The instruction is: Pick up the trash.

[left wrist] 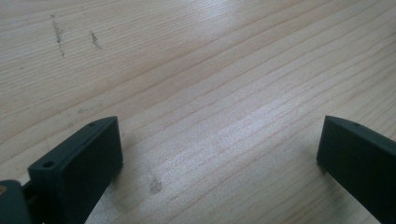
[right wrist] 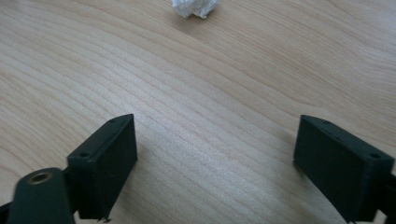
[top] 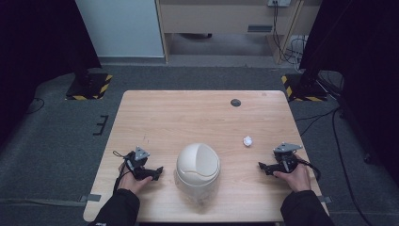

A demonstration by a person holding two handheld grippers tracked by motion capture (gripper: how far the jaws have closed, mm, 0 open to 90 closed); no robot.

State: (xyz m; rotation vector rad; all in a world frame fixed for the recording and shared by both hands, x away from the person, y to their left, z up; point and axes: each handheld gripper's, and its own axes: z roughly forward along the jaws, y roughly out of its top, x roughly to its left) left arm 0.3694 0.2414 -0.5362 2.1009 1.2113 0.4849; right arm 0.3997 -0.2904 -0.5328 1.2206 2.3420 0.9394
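A small paper ball [top: 247, 141] lies on the worktop [top: 188, 113], near the right gripper [top: 261, 166]. A white bin with a swing lid [top: 198, 169] stands between both hands. The right gripper's jaws are wide apart and hold nothing. The left gripper [top: 159, 171] is spread wide and empty too. The paper ball is light, so a bump from one jaw could roll it away. A pinch off to one side could make it pop out.

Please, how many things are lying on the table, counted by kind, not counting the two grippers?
Cream domed bin with swing lid: 1
Crumpled white paper ball: 1
Total: 2
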